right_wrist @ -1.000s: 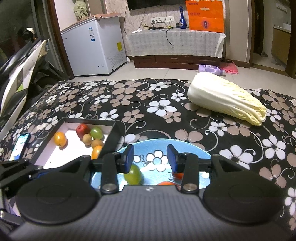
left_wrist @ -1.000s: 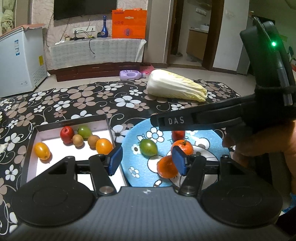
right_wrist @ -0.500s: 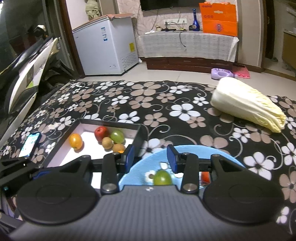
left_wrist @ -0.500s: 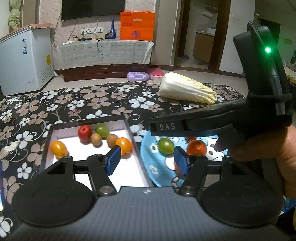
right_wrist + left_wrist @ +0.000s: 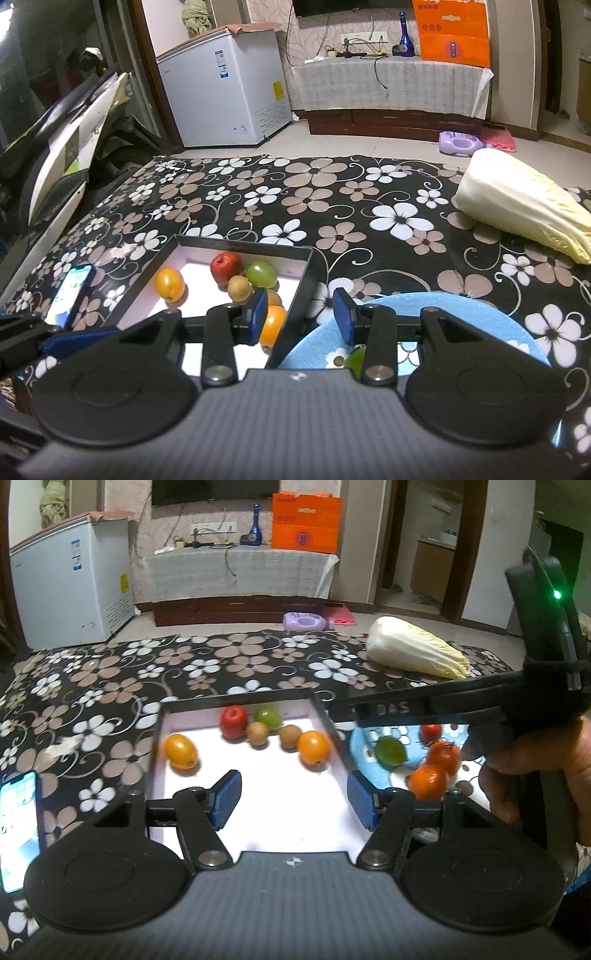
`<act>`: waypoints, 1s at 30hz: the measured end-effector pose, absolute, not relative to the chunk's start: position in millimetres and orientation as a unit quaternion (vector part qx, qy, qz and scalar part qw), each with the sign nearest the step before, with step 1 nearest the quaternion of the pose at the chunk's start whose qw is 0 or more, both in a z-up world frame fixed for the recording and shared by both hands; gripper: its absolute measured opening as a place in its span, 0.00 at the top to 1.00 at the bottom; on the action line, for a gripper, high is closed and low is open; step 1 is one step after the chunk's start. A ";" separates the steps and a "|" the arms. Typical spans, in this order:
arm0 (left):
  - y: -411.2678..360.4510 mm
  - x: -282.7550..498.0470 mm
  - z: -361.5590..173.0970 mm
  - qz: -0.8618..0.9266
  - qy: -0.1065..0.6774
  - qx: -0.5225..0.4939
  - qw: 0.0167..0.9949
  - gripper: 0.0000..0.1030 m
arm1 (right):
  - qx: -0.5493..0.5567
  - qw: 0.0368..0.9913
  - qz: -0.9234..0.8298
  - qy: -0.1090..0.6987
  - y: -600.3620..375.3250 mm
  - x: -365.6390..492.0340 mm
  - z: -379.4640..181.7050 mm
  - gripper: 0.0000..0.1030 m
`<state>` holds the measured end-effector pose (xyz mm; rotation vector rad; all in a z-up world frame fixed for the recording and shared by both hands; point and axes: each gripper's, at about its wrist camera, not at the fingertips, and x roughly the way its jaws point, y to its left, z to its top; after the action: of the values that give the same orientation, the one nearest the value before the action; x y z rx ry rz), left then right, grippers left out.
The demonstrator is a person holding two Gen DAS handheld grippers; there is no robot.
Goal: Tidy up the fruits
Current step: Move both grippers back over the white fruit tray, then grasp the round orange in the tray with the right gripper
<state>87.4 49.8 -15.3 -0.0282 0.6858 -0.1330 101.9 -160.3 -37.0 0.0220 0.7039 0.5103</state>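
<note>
1. Here my left gripper (image 5: 293, 799) hangs spread and empty over the white box (image 5: 236, 705) at frame centre, where six fruits sit along the far wall.
2. My right gripper (image 5: 300, 314), narrowly parted and empty, straddles the box edge and blue plate (image 5: 480, 314), lower right, ready for remaining fruit.

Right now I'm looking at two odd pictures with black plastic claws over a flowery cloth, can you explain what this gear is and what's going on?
No robot here: a person carries a hand-held gripper in each hand, with a camera on each looking along its blue-padded fingers. One picture is from the left hand-held gripper, the other from the right hand-held gripper. Both stand open and hold nothing. On the flowered cloth sit a shallow box holding six fruits, a blue plate with four more, a cabbage and a phone. The right hand shows in the left view.
</note>
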 end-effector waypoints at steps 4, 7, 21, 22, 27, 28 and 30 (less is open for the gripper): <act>64.1 84.7 -14.2 -0.057 0.341 -0.026 0.938 0.33 | 0.001 0.901 0.274 0.337 -148.2 100.3 -38.6 0.60; 68.5 83.0 -13.0 -0.052 0.344 -0.024 0.937 0.33 | -0.029 0.897 0.293 0.331 -131.7 95.8 -40.9 0.60; 85.6 78.4 -15.3 -0.047 0.359 -0.020 0.932 0.33 | -0.196 0.891 0.274 0.305 -87.1 83.0 -65.0 0.62; 87.4 77.9 -15.0 -0.046 0.358 -0.022 0.932 0.33 | -0.225 0.889 0.270 0.294 -81.7 79.7 -68.1 0.62; 92.6 78.4 -16.7 -0.037 0.363 -0.022 0.931 0.32 | -0.333 0.872 0.252 0.255 -64.6 68.2 -83.5 0.65; 93.1 78.7 -17.1 -0.037 0.364 -0.023 0.930 0.32 | -0.340 0.871 0.248 0.252 -64.1 68.0 -83.9 0.68; 93.6 79.2 -17.3 -0.035 0.364 -0.022 0.931 0.32 | -0.338 0.872 0.247 0.255 -65.6 69.1 -81.3 0.70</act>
<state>79.2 93.6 -17.3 -0.0453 0.7447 -0.0722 69.1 -65.6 -81.3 -0.7056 0.5335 0.5154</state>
